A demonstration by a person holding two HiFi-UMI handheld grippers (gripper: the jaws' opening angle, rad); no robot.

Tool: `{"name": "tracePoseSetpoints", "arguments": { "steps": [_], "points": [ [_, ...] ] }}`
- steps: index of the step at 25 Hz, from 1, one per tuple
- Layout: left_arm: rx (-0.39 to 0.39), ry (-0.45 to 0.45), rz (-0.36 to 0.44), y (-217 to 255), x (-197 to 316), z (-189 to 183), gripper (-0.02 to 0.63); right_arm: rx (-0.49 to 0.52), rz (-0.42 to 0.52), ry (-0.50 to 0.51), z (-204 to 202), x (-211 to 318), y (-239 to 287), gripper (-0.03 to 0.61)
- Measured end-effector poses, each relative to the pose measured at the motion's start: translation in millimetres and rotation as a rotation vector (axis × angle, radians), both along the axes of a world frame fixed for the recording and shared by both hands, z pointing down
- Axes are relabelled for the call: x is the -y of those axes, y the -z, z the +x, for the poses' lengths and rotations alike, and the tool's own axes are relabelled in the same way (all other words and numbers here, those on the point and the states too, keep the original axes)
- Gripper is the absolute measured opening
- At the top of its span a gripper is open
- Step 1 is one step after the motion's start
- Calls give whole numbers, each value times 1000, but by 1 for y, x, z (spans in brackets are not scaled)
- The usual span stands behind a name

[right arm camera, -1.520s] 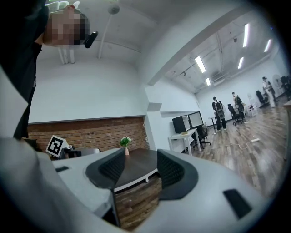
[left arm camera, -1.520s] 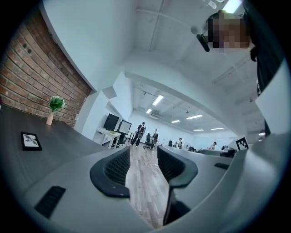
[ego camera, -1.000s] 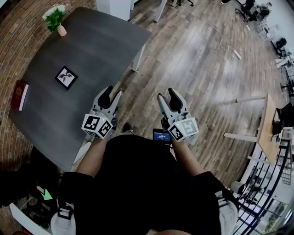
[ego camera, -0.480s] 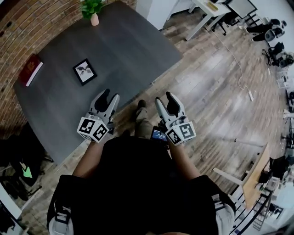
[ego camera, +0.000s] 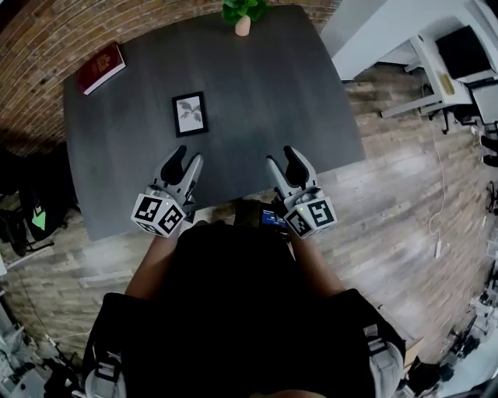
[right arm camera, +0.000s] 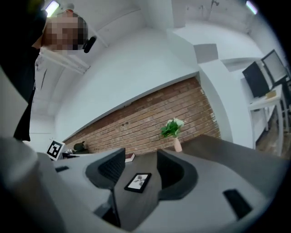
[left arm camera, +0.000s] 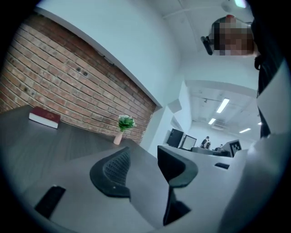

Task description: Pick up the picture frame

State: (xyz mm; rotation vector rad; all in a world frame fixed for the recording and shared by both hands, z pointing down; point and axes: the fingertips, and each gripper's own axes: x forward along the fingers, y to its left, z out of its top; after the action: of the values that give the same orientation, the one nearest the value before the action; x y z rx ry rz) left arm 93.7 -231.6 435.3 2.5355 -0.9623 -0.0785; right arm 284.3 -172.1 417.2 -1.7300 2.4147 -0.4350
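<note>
We hold the left gripper (ego camera: pixel 187 158) and the right gripper (ego camera: pixel 282 158) over the near edge of the dark table (ego camera: pixel 296 101), both with jaws apart and empty. The picture frame (ego camera: pixel 190 113) lies flat on the table beyond the left gripper, untouched; a red book (ego camera: pixel 100 68) sits far left

An open-plan office is shown. A brick wall (ego camera: pixel 35 54) is seen behind a dark bench (ego camera: pixel 264 109), on which a plant (ego camera: pixel 243 14) in a small vase and a red book (ego camera: pixel 101 68) are set. The floor (ego camera: pixel 405 210) is laid in wood planks. White desks (ego camera: pixel 436 66) with monitors (ego camera: pixel 464 50) are ranged to one side. Strip lights (left arm camera: pixel 223 105) are fixed to a white ceiling, and further screens (left arm camera: pixel 182 139) and people (left arm camera: pixel 207 142) are made out in the distance.
</note>
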Motion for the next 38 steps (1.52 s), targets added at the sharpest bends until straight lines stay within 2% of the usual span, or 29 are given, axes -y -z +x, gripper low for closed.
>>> {"name": "tracePoseSetpoints", "arguments": {
  "steps": [7, 11, 17, 23, 28, 31, 38],
  "points": [
    [55, 209, -39, -9, 50, -26, 170, 33, -49, 258, -11, 84, -17, 221],
    [94, 277, -74, -18, 71, -41, 171, 51, -76, 353, -19, 122, -27, 221],
    [123, 213, -215, -50, 98, -41, 170, 98, -140, 431, -39, 166, -48, 221],
    [167, 150, -331, -91, 132, -64, 170, 117, -265, 497, -93, 191, -90, 221],
    [157, 77, -418, -136, 159, -79, 172, 124, -407, 433, -117, 215, -138, 221],
    [199, 29, -477, -163, 167, -80, 172, 125, -483, 402, -124, 224, -164, 221],
    [278, -60, -576, -212, 185, -67, 171, 111, -616, 400, -142, 244, -213, 207]
  ]
}}
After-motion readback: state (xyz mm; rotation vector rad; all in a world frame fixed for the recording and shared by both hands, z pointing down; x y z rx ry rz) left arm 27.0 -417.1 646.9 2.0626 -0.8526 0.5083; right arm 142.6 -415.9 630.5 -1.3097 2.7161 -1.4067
